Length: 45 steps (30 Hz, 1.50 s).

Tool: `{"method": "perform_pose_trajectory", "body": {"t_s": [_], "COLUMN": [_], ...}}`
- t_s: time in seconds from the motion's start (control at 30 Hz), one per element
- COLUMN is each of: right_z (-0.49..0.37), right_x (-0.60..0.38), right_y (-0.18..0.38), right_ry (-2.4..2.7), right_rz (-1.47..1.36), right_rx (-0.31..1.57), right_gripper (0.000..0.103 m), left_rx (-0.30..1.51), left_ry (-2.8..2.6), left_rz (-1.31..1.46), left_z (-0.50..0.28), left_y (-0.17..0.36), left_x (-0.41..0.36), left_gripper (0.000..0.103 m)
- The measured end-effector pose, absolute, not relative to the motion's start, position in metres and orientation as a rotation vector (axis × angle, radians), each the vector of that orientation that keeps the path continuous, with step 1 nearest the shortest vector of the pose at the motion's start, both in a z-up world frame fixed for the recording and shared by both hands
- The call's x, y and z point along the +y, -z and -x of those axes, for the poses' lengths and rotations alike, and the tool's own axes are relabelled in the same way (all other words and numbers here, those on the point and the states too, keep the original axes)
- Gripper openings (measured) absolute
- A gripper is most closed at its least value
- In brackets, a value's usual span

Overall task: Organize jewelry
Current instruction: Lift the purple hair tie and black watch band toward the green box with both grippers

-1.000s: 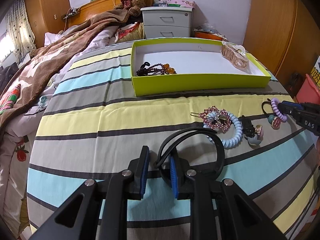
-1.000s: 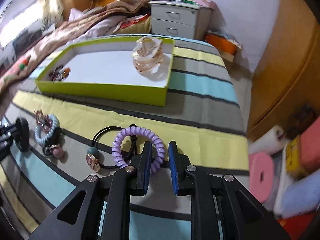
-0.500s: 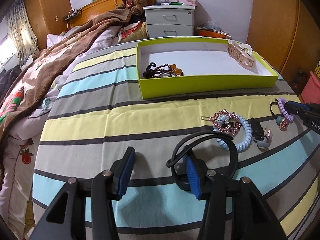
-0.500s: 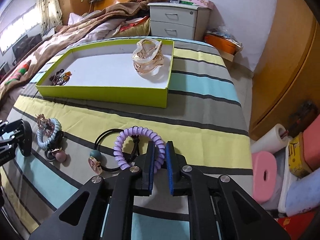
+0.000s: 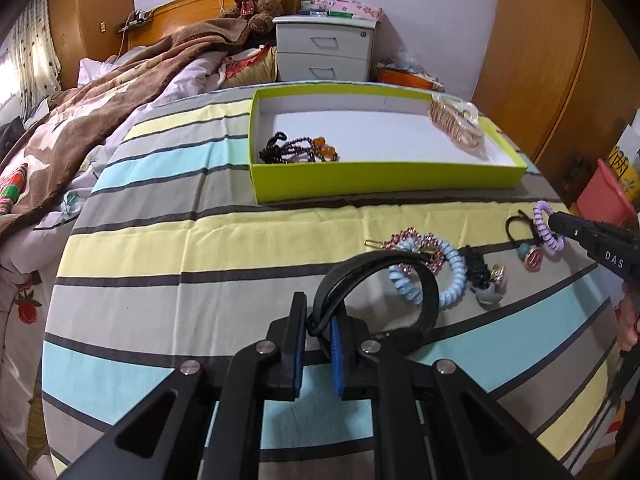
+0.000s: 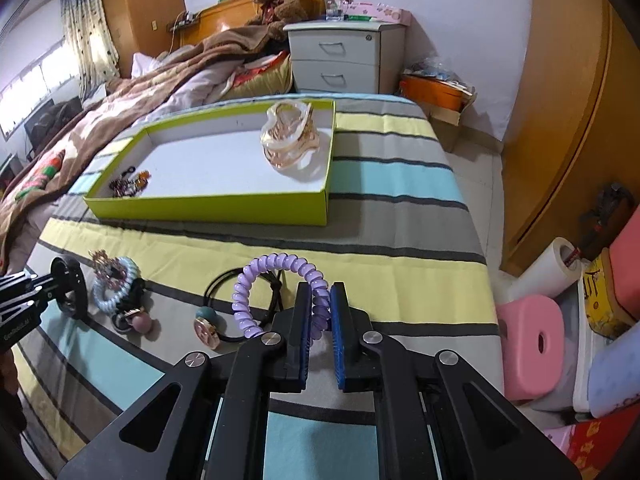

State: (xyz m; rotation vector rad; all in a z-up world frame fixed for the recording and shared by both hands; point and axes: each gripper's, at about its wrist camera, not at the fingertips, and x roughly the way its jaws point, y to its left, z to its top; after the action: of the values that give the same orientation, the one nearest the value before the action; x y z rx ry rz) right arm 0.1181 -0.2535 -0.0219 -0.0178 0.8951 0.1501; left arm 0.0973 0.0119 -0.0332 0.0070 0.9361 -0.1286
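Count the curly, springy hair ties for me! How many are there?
2. The purple spiral hair tie is pinched in the right tongs. The blue spiral hair tie lies on the striped bedspread, beside the sparkly pink clip. Others could hide beneath that pile.

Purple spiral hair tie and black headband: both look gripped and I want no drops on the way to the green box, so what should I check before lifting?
1. Right gripper shut on purple spiral hair tie: ok.
2. Left gripper shut on black headband: ok, pinched at its end only.
3. Purple tie free of the black elastic tie beside it: cannot tell, they overlap.
4. Headband clear of the blue spiral tie: cannot tell.
5. Bare floor in green box: ok, the middle is bare.
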Motion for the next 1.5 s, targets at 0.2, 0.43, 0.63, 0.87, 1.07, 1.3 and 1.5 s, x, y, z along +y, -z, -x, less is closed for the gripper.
{"method": "perform_pose_trajectory", "body": {"t_s": [0.2,0.43,0.63,0.87,1.07,1.3,1.5], "right_z": [-0.110,-0.106,-0.111,-0.125,-0.142,-0.167,-0.198], "right_x": [-0.252,-0.244,-0.236,-0.223,-0.213,-0.197,-0.181], "right_y": [0.009,-0.008,-0.025,-0.044,-0.054,-0.060,-0.049], "right_ry": [-0.160,-0.167,-0.176,-0.195,-0.205,-0.221,-0.225], "right_rz": [0.001,0.001,0.005,0.008,0.003,-0.002,-0.002], "right_rx": [0.865,0.829,0.800,0.778,0.774,0.784,0.838], "right_gripper": [0.009,0.009,0.009,0.009,0.009,0.009,0.009], "left_rx": [0.897,0.866,0.831,0.800,0.787,0.785,0.826], "left_ry": [0.126,0.129,0.136,0.138,0.150,0.160,0.181], "left_rz": [0.010,0.029,0.034,0.057,0.071,0.082,0.109], "left_z": [-0.093,-0.094,-0.101,-0.122,-0.145,-0.172,-0.206], "left_y": [0.018,0.000,-0.019,-0.039,-0.051,-0.058,-0.050], "left_x": [0.016,0.020,0.025,0.031,0.034,0.036,0.035], "left_gripper": [0.011,0.011,0.011,0.011,0.011,0.012,0.012]}}
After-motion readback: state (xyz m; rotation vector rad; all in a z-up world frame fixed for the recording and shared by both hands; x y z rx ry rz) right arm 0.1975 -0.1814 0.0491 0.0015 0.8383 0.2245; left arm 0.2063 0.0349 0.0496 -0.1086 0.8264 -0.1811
